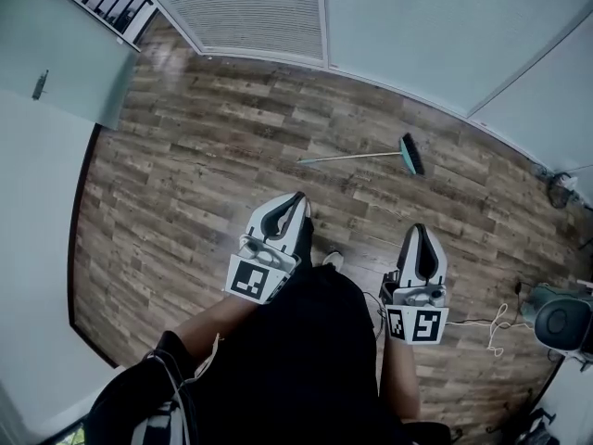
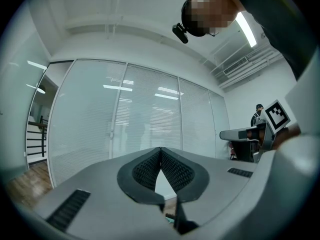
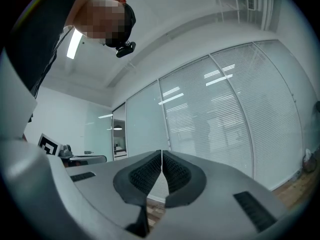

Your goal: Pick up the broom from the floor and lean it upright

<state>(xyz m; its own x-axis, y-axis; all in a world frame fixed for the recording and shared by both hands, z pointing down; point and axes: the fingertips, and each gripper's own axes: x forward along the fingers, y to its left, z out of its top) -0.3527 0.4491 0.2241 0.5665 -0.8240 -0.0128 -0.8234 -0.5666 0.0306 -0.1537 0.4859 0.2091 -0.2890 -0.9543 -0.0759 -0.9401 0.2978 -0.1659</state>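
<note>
Broom (image 1: 369,156) flat on floor (image 1: 204,165) — untouched.

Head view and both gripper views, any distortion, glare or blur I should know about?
Head view: wide-angle bends the walls, even light, broom small but sharp. Left gripper view: fisheye, dark corners, ceiling light blown out. Right gripper view: same fisheye, lamp reflections on the glass wall.

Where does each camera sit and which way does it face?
Head view: head-mounted, steeply down at wood floor and broom; left gripper, right gripper show.
Left gripper view: on that gripper, level toward the blinds wall; its shut jaws show.
Right gripper view: likewise; shut jaws show.
Shared: both gripper views catch the blinds wall and the person above.
</note>
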